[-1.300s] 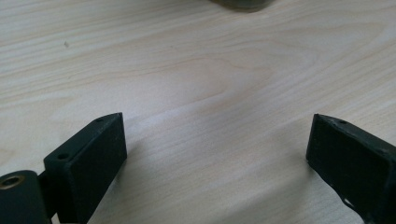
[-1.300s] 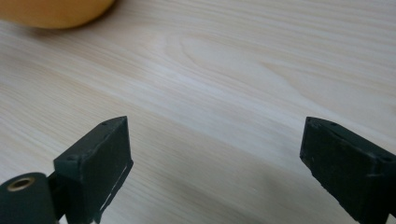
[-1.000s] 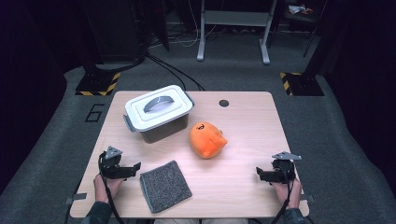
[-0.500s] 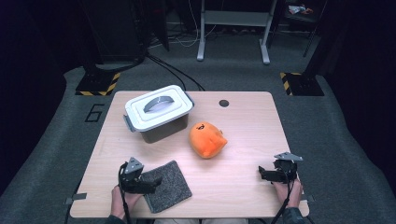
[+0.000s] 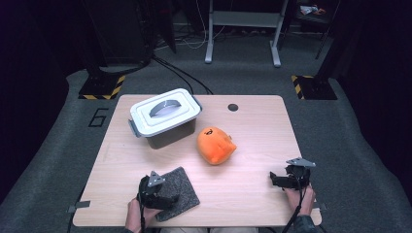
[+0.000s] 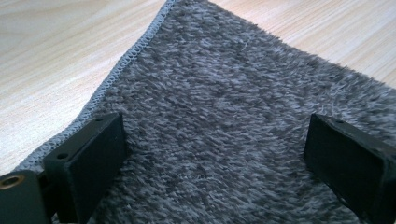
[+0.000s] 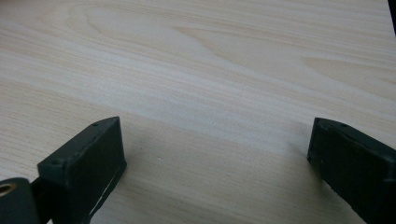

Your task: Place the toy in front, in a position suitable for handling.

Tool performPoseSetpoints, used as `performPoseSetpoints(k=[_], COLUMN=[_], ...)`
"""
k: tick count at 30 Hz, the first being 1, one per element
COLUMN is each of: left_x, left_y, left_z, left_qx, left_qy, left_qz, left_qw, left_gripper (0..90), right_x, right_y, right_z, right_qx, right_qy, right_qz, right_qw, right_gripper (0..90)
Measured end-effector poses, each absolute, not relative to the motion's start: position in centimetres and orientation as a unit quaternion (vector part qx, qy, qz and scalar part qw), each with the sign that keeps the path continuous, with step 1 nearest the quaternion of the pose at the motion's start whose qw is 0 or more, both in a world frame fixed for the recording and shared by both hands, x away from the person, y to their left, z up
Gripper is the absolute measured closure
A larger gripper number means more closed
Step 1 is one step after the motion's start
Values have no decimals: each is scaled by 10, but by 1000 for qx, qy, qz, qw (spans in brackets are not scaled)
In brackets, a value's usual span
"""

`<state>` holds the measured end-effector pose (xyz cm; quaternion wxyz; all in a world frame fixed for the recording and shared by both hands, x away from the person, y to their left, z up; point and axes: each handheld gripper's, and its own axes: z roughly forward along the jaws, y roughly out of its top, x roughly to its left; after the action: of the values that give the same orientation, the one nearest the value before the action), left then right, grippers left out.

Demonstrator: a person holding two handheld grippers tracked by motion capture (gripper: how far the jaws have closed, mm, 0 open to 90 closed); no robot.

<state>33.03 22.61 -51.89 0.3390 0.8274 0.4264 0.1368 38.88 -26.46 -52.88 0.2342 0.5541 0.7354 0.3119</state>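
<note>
Nearest the person, at the table's (image 5: pixel 252 194) front edge, the left claw (image 5: pixel 165 200) sits over the grey cloth (image 5: pixel 180 187), which lies flat on the wood at the front left. In the left gripper view its two black jaws stand wide apart and grip nothing: the cloth (image 6: pixel 224 130) spreads under and between them, its fuzzy pile running up to a stitched hem at the left, with bare table (image 6: pixel 60 56) beyond that hem. Whether the jaws actually touch the pile cannot be told.

At the front right, well apart from the cloth, the right claw (image 5: pixel 275 180) rests low over bare wood, held by a hand (image 5: pixel 300 199) at the table's edge. In the right gripper view its jaws are likewise spread wide, with nothing between them but table (image 7: pixel 210 84).

Farther in, near the middle, lies an orange plush toy (image 5: pixel 215 144). Just beyond it to the left stands a grey lidded box (image 5: pixel 165 117), its white lid with handle closed on top.
</note>
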Motion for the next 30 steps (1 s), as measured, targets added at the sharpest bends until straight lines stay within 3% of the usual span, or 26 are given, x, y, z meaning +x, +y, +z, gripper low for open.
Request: performPoseSetpoints(k=[8, 19, 22, 30], left_x=[328, 328, 328, 328], left_y=[226, 228, 230, 224], left_z=[-518, -516, -517, -511], left_qx=[829, 826, 824, 832], left_qy=[428, 419, 416, 388], left_qz=[162, 152, 145, 117], left_qw=[321, 346, 356, 378], left_gripper=[228, 708, 761, 775], right_x=[388, 389, 388, 388], right_y=[-264, -264, -264, -264], right_z=[-529, -529, -529, -529], right_qx=[557, 556, 556, 555], right_qy=[733, 734, 733, 734], right_qz=[311, 312, 311, 311], right_qw=[236, 236, 238, 240], right_gripper=[27, 26, 25, 25])
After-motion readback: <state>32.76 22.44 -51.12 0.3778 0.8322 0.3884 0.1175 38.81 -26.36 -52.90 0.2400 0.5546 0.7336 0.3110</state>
